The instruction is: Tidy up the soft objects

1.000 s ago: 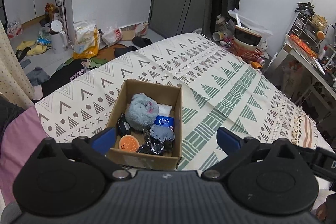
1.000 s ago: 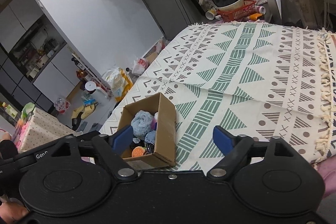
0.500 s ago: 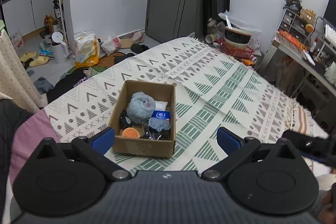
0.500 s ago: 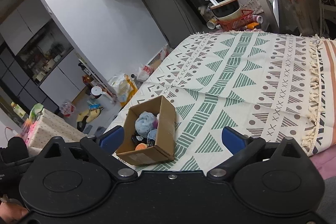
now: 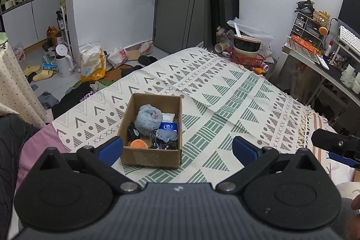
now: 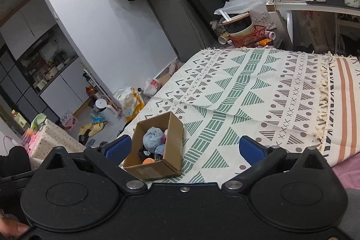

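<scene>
An open cardboard box [image 5: 151, 158] stands on the patterned bedspread [image 5: 225, 91]. Inside lie a fluffy grey-blue roll [image 5: 148, 119], a small blue packet [image 5: 168, 126], a grey cloth [image 5: 166, 135], an orange round sponge [image 5: 139, 144] and dark wrapped items. The box also shows in the right wrist view [image 6: 155, 169] with the grey-blue roll [image 6: 153, 138]. My left gripper [image 5: 177, 147] is open and empty, held high above and behind the box. My right gripper [image 6: 183, 149] is open and empty, above the bed to the box's right.
The bedspread [image 6: 258, 91] covers the bed; a striped sheet [image 6: 346, 105] lies at its right edge. A red basket with bowls [image 5: 246, 53] stands past the far corner. A desk [image 5: 326, 64] is at the right. Bags and slippers litter the floor [image 5: 67, 73] at the left.
Both grippers have risen and pulled back from the box, so it looks smaller and farther. The box's contents have not moved. Both stay open.
</scene>
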Available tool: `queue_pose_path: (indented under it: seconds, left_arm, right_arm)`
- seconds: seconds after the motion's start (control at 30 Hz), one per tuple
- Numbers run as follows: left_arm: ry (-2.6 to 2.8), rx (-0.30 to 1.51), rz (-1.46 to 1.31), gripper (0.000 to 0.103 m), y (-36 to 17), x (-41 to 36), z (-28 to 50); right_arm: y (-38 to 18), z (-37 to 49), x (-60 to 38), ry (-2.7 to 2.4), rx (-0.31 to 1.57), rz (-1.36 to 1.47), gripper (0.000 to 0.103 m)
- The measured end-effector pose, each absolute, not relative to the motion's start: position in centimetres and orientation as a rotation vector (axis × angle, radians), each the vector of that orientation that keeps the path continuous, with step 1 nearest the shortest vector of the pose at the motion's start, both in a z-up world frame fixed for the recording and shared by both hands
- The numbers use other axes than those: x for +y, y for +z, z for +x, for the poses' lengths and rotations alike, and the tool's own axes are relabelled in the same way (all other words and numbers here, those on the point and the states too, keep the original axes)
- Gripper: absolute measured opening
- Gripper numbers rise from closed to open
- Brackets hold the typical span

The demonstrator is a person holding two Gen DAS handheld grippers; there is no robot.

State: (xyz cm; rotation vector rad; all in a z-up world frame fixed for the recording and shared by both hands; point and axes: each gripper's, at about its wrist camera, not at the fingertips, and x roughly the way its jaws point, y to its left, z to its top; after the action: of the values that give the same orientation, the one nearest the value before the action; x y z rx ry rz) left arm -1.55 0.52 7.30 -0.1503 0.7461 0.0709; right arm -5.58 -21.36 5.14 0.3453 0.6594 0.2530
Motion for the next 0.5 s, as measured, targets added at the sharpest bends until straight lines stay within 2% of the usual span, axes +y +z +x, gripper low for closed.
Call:
queue_pose_path:
  seconds: [0.5]
  left_arm:
    - [0.080,0.760,-0.115,0.102,7.8,0.2,-4.7]
  right_arm:
    - [5.0,-8.0,-21.4,0.268,0.696,0.262,0.103]
